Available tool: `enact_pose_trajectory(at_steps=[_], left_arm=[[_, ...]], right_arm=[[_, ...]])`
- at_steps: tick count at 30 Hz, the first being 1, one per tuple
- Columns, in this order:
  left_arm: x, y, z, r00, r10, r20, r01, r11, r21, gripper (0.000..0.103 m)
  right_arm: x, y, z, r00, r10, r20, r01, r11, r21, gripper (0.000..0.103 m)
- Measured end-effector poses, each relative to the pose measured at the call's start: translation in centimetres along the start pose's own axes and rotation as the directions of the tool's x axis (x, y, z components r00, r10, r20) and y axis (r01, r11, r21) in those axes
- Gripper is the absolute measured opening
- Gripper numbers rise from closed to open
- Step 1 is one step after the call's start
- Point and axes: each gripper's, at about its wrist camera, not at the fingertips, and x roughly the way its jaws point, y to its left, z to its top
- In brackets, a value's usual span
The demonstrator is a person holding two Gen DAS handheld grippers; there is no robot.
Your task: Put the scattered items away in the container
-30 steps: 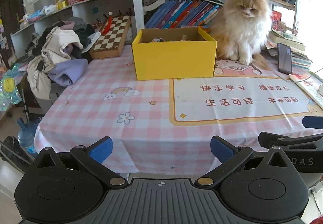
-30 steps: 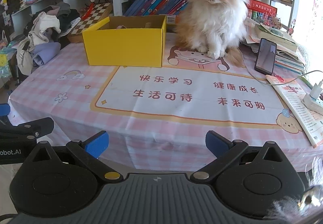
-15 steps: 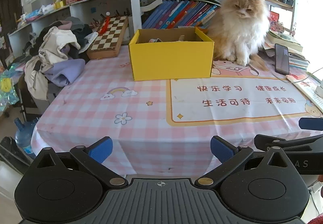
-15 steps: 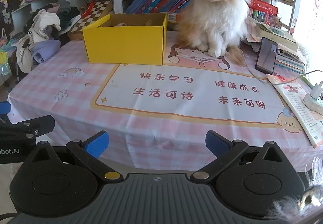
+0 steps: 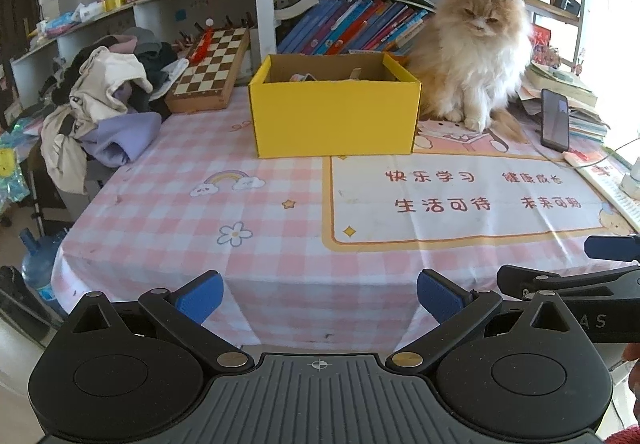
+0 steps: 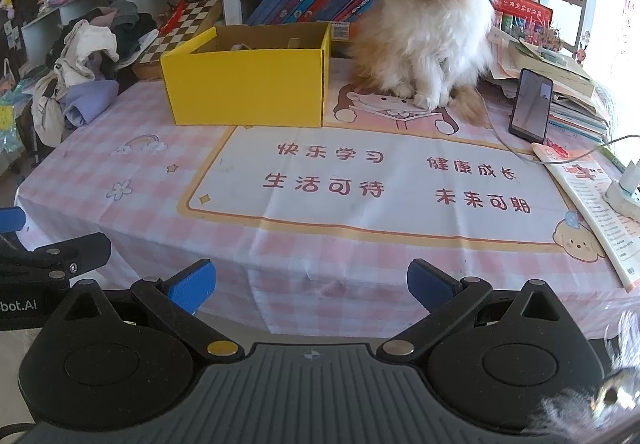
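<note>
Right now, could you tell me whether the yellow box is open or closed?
Open. The yellow box has no lid on top, and its brown inside walls and a few small things inside show over the rim.

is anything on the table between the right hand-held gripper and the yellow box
Nothing visible. Only bare tablecloth lies between the open right hand-held gripper and the yellow box; the cat sits beside the box, off that line.

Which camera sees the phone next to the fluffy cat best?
The right wrist view: the phone stands larger and nearer there, screen facing us. The left wrist view shows the same phone smaller, near the right edge.
</note>
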Motion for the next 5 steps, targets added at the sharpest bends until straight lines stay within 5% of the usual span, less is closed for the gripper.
enact_pose_trajectory(at_steps=[5], left_arm=[[0.13, 0.17, 0.38, 1.000, -0.012, 0.013, 0.012, 1.000, -0.008, 0.103]], right_arm=[[0.23, 0.05, 0.52, 1.000, -0.003, 0.007, 0.003, 1.000, -0.007, 0.103]])
